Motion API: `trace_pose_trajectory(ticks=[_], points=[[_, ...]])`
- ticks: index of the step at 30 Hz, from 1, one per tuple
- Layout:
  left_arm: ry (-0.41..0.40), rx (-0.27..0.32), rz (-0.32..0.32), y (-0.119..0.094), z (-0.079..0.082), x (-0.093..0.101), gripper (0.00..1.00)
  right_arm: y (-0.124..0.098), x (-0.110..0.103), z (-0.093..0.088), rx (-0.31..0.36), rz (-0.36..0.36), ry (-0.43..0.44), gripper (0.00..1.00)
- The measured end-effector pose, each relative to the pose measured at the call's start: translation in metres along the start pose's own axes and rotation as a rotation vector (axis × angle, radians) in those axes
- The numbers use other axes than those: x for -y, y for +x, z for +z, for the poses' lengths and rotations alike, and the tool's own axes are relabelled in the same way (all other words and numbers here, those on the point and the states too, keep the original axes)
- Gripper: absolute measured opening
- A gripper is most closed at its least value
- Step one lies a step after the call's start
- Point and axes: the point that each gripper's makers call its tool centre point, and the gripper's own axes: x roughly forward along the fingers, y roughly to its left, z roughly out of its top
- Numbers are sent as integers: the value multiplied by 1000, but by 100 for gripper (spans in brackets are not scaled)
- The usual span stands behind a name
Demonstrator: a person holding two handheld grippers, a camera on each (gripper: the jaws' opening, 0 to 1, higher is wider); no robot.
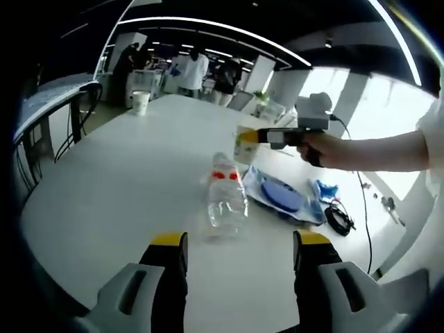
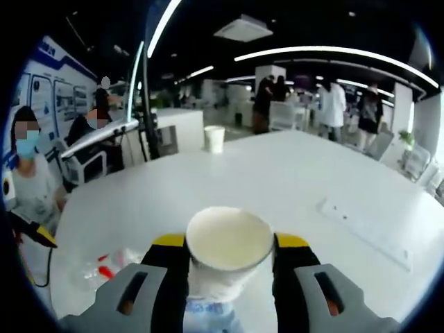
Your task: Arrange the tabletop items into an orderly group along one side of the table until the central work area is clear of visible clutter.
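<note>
A clear plastic bottle (image 1: 225,198) with a red label lies on its side on the white table (image 1: 125,187), just ahead of my left gripper (image 1: 241,243), which is open with nothing between its fingers. Right of the bottle lies a blue plastic packet (image 1: 284,195). My right gripper (image 1: 267,137), held in a hand, is shut on a paper cup (image 1: 245,143) above the table beyond the bottle. In the right gripper view the cup (image 2: 229,239) sits upright between the jaws of the right gripper (image 2: 230,244), its open mouth showing. The bottle (image 2: 104,267) lies low on the left there.
A second white cup (image 1: 140,101) (image 2: 214,138) stands at the table's far end. A coiled black cable (image 1: 340,219) lies by the packet. A long white strip (image 2: 364,225) lies flat on the table. Chairs (image 1: 83,111) line the table's edge, and people stand beyond it.
</note>
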Motion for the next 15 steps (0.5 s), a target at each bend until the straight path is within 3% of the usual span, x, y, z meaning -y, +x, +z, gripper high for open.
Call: trace_pose_trajectory(ticks=[15], points=[[-12, -10, 12, 2, -5, -3, 57, 12, 3, 4, 16, 1, -5, 41]])
